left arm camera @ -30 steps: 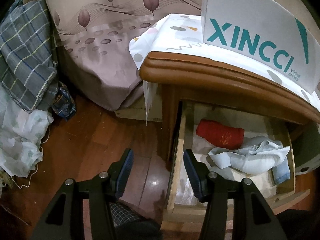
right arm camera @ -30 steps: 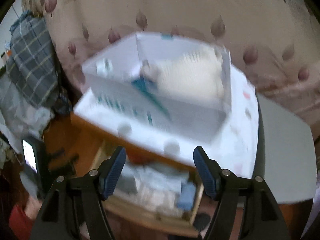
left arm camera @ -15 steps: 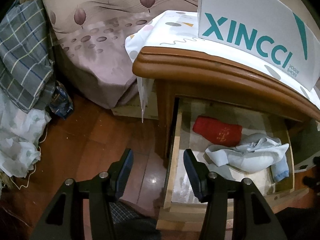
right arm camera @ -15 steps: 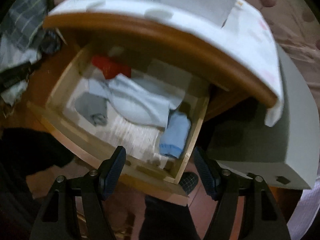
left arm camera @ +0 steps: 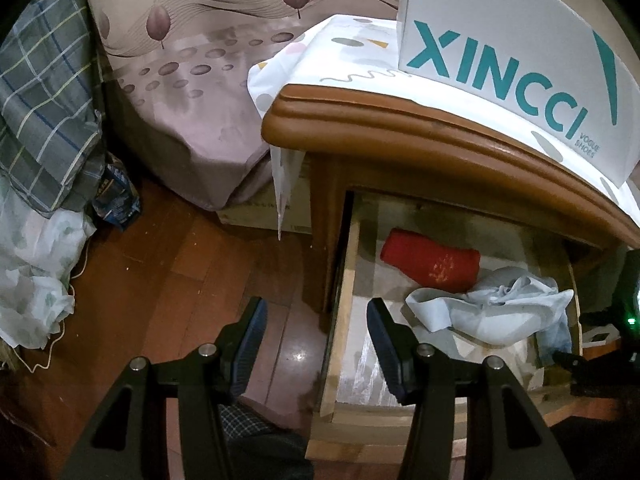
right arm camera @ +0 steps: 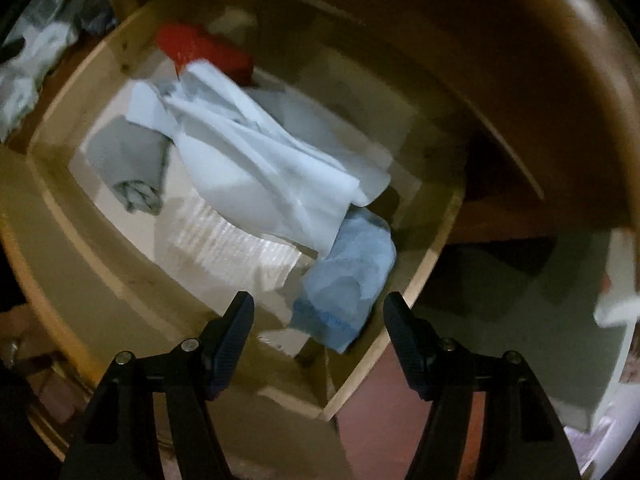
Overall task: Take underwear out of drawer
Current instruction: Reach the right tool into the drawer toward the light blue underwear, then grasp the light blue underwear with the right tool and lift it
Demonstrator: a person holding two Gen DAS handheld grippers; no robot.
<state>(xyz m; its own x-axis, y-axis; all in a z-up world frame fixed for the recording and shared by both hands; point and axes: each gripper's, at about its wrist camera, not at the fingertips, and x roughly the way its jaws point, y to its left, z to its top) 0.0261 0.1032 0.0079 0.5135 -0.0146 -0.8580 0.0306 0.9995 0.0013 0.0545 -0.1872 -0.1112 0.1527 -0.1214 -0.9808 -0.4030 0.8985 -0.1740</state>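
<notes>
Pale blue underwear [right arm camera: 260,168] lies crumpled mid-drawer [right arm camera: 60,216], red roll [right arm camera: 200,48] behind, blue piece [right arm camera: 348,280] in front. My right gripper [right arm camera: 318,320] hangs above, jaws closing, nothing between. Left gripper [left arm camera: 316,324] half open, empty, straddling the drawer's side.

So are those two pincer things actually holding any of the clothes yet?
No, nothing is held. The left hand-held gripper is open beside the drawer; the right hand-held gripper is closing above the blue underwear, pads not touching it.

Left claw [left arm camera: 316,328]: black arms, silver screws, ribbed dark-blue pads
</notes>
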